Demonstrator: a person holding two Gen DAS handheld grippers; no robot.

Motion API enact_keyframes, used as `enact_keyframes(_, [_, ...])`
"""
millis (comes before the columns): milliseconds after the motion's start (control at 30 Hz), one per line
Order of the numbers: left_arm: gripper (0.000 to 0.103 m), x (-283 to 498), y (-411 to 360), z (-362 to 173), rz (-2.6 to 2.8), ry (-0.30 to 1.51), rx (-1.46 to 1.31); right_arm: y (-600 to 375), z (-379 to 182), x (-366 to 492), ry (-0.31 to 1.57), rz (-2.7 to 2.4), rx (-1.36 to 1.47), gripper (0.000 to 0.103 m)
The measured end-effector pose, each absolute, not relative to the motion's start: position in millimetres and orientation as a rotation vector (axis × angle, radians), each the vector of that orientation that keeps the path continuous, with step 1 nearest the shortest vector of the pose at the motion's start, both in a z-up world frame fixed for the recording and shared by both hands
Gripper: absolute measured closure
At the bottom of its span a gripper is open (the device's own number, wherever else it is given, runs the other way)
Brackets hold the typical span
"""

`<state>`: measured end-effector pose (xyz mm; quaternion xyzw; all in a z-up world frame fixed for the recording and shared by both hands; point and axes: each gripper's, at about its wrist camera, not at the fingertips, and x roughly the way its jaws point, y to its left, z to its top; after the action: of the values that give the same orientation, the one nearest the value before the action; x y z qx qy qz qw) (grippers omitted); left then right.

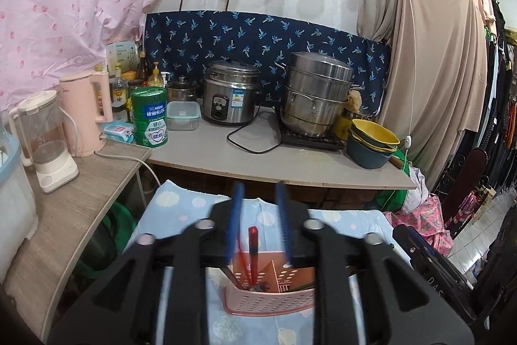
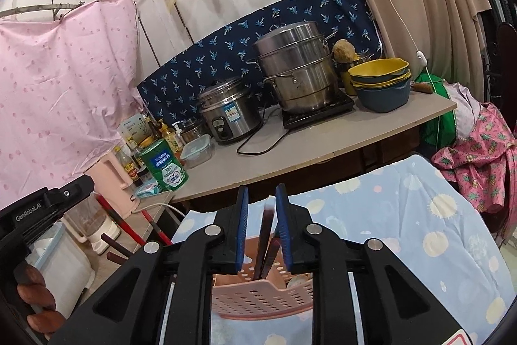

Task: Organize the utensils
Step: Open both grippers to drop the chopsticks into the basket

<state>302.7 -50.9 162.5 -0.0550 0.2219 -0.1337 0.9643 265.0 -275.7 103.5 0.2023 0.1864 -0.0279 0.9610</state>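
Left wrist view: the left tool (image 1: 260, 222), jaws partly open and clear of the upright red-handled utensil (image 1: 253, 251) standing in the pink holder (image 1: 268, 301) below; right wrist view: the right tool (image 2: 261, 231), narrowly parted, brackets dark upright chopsticks (image 2: 265, 244) in that holder, contact unclear.

Pink perforated holder (image 1: 271, 299), red pen (image 1: 253, 244)
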Motion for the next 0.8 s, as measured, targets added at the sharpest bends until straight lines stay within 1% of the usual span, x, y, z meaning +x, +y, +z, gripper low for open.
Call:
enact_keyframes(33, [0.055,301.2,-49.7,162.4,-0.26,0.447,-0.116,-275.5,103.7,263.4,0.374,-0.059,0.411,0.078])
enact_keyframes(100, [0.045,298.4,-46.9,162.9,-0.256,0.448,-0.132,-276.3,104.5,259.0,0.366,-0.066,0.414,0.068])
enact_keyframes(367, [0.04,282.1,-40.5,159.6,-0.277,0.496,-0.149,-278.5,106.0,233.6,0.369,-0.054,0.454,0.067])
enact_keyframes(433, [0.035,274.9,-40.3,157.2,-0.283,0.507,-0.145,-277.0,104.9,225.8,0.372,-0.05,0.461,0.067])
enact_keyframes(667, [0.034,242.6,-37.7,141.9,-0.305,0.544,-0.134,-270.0,91.5,191.2,0.415,-0.035,0.479,0.066])
enact_keyframes(800, [0.03,222.1,-33.3,124.8,-0.311,0.585,-0.136,-267.7,74.9,166.6,0.46,-0.03,0.492,0.066])
